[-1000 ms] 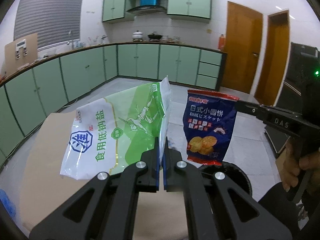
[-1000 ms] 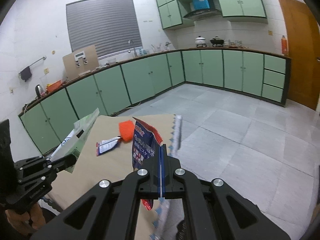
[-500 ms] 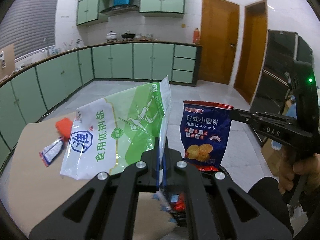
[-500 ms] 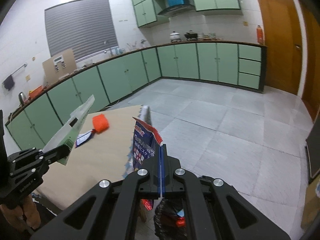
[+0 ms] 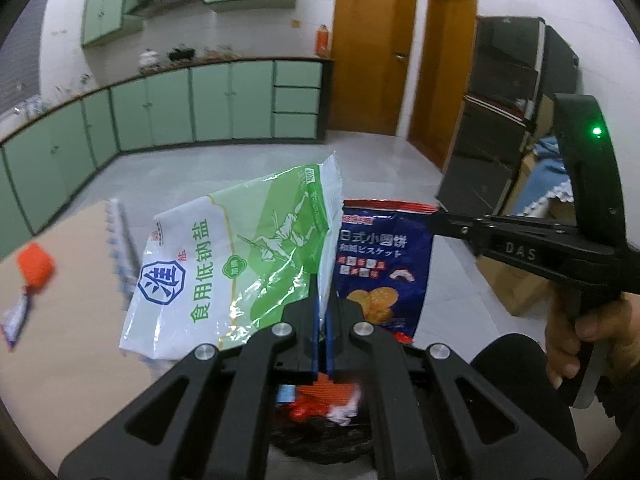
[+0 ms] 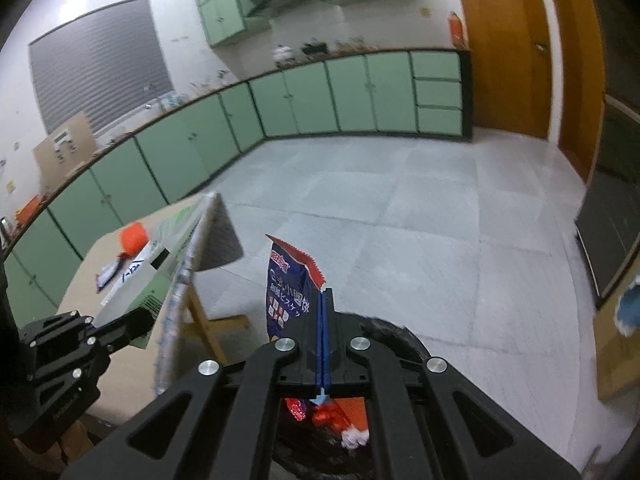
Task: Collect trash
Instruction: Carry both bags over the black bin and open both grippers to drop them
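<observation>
My left gripper (image 5: 322, 316) is shut on a green and white salt bag (image 5: 236, 256) and holds it up above the table edge. My right gripper (image 6: 323, 300) is shut on a dark blue biscuit packet (image 6: 290, 288); that packet also shows in the left wrist view (image 5: 380, 268), held by the right gripper's fingers (image 5: 460, 224). Both hang over a black-lined trash bin (image 6: 396, 334) on the floor, with red and white wrappers (image 6: 340, 416) inside. The salt bag shows edge-on in the right wrist view (image 6: 176, 256).
A tan table (image 5: 60, 320) lies to the left, with an orange packet (image 5: 35, 268), a small white wrapper (image 5: 16, 316) and a long clear wrapper (image 5: 120, 248) at its edge. Green cabinets line the far walls. Cardboard boxes (image 5: 516, 284) stand at the right.
Both grippers have swung right with their bags, from over the table to above the trash bin. The bin's contents have come into view under the fingers.
</observation>
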Action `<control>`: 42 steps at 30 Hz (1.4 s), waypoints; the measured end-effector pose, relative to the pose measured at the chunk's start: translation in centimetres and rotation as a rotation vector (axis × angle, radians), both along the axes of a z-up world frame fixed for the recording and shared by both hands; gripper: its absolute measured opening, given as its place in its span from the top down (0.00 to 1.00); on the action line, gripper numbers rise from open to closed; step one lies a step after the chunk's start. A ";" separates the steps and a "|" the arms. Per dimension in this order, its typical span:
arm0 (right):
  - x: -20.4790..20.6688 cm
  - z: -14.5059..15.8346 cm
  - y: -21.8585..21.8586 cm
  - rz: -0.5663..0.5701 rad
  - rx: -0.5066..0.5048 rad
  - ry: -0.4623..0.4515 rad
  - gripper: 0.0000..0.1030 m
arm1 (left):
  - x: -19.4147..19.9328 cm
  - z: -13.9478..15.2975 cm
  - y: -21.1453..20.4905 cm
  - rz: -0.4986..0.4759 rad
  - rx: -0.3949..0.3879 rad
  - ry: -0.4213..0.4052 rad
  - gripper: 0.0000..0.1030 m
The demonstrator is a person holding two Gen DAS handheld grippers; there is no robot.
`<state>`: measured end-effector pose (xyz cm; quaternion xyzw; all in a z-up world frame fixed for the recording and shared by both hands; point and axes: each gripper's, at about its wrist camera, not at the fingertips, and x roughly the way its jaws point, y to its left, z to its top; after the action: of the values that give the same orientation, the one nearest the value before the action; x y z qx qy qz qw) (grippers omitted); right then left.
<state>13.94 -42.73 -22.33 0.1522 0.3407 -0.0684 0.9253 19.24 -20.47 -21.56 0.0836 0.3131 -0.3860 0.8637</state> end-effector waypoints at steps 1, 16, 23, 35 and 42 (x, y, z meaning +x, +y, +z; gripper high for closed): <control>-0.3 -0.8 -0.5 -0.008 0.003 0.013 1.00 | 0.1 -0.8 -0.6 -0.013 -0.001 0.014 0.99; 1.4 -8.2 -4.2 -0.089 0.053 0.201 1.00 | 1.7 -10.2 -6.4 -0.105 0.043 0.156 0.99; 2.9 -10.4 -5.0 -0.100 0.052 0.289 0.95 | 2.5 -12.8 -6.8 -0.118 0.058 0.202 0.95; 2.1 -9.0 -5.1 -0.100 0.067 0.259 0.92 | 3.4 -14.0 -6.2 -0.075 0.089 0.216 0.74; 1.6 -7.0 -4.9 -0.095 0.063 0.222 0.91 | 3.3 -14.3 -7.1 -0.077 0.097 0.215 0.64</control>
<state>15.57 -47.59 -29.32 0.1887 0.4356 -0.1178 0.8722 22.58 -27.58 -35.87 0.0953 0.4186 -0.4100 0.8047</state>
